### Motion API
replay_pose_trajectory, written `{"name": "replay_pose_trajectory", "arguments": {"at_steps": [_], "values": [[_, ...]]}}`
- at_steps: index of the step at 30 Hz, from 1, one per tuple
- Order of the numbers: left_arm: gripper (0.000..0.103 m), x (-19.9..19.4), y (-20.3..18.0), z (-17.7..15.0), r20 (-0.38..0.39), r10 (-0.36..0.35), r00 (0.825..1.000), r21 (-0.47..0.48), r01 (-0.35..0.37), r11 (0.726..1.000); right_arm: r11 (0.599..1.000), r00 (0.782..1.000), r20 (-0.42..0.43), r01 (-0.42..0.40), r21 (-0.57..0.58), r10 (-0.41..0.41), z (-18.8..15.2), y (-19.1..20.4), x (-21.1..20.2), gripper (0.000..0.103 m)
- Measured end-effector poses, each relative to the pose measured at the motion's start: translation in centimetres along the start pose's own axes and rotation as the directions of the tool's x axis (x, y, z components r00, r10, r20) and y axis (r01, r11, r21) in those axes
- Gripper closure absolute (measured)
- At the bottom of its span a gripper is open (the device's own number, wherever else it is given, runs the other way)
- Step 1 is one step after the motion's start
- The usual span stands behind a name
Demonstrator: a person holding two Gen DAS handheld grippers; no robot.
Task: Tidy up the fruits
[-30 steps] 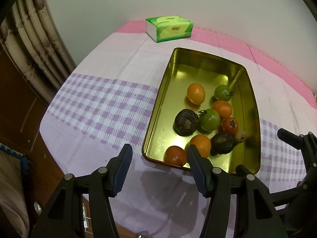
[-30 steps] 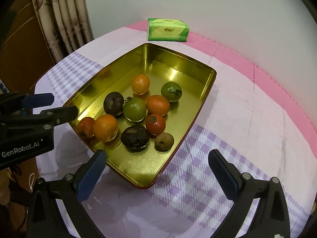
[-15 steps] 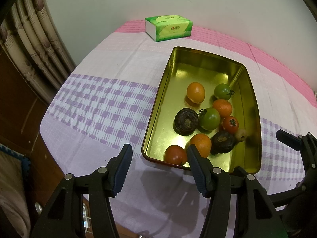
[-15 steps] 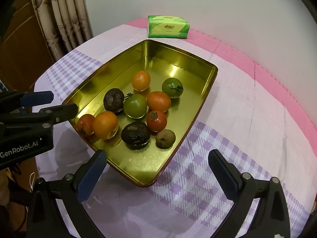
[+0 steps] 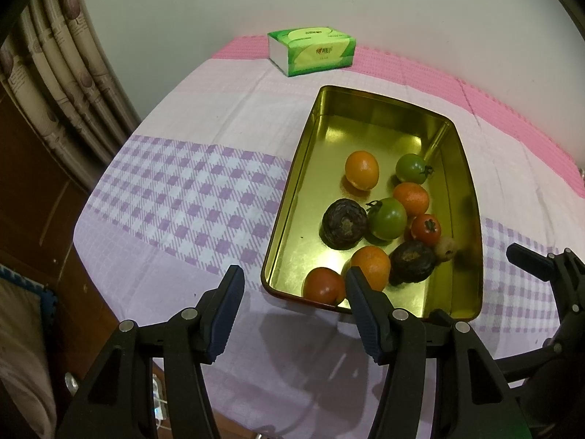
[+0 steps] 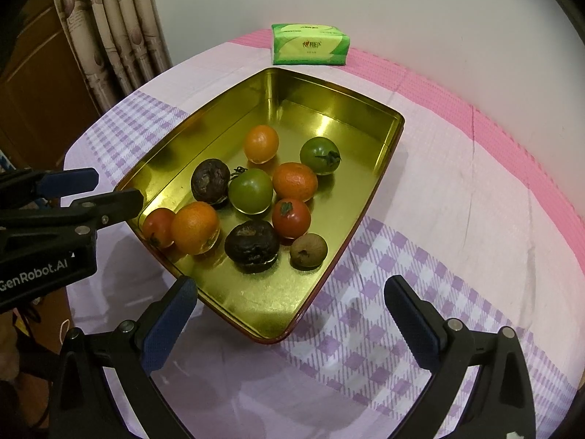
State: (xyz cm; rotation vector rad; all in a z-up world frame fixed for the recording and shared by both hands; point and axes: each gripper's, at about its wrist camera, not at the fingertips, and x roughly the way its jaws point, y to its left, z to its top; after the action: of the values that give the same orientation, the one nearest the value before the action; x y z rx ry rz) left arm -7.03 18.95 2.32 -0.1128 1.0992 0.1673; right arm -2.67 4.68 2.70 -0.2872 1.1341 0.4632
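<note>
A gold metal tray (image 5: 292, 197) (image 6: 380, 153) lies on the checked tablecloth and holds several fruits: oranges (image 5: 361, 169) (image 6: 195, 227), green tomatoes (image 5: 387, 218) (image 6: 251, 191), red tomatoes (image 5: 323, 285) (image 6: 291, 218), two dark wrinkled fruits (image 5: 343, 224) (image 6: 251, 246) and a small brown one (image 6: 308, 251). My left gripper (image 5: 292, 292) is open and empty, just short of the tray's near left corner. My right gripper (image 6: 289, 301) is open and empty, over the tray's near end. Each gripper shows in the other's view.
A green tissue pack (image 5: 311, 50) (image 6: 310, 44) lies at the table's far edge by the white wall. Curtains (image 5: 55, 84) and a wooden cabinet stand to the left. The table's rounded edge runs close below both grippers.
Both grippers have crept slightly toward the tray; the right one came a little closer over the fruits. Fruits have not moved.
</note>
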Motion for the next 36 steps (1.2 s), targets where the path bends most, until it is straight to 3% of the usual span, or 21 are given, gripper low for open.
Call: {"name": "replay_pose_trajectory", "arguments": {"at_steps": [36], "values": [[0.044, 0.12, -0.12, 0.11, -0.014, 0.011, 1.000, 0.008, -0.011, 1.000, 1.000, 1.000, -0.015, -0.022, 0.007, 0.022, -0.43, 0.57, 0.33, 0.002]]}}
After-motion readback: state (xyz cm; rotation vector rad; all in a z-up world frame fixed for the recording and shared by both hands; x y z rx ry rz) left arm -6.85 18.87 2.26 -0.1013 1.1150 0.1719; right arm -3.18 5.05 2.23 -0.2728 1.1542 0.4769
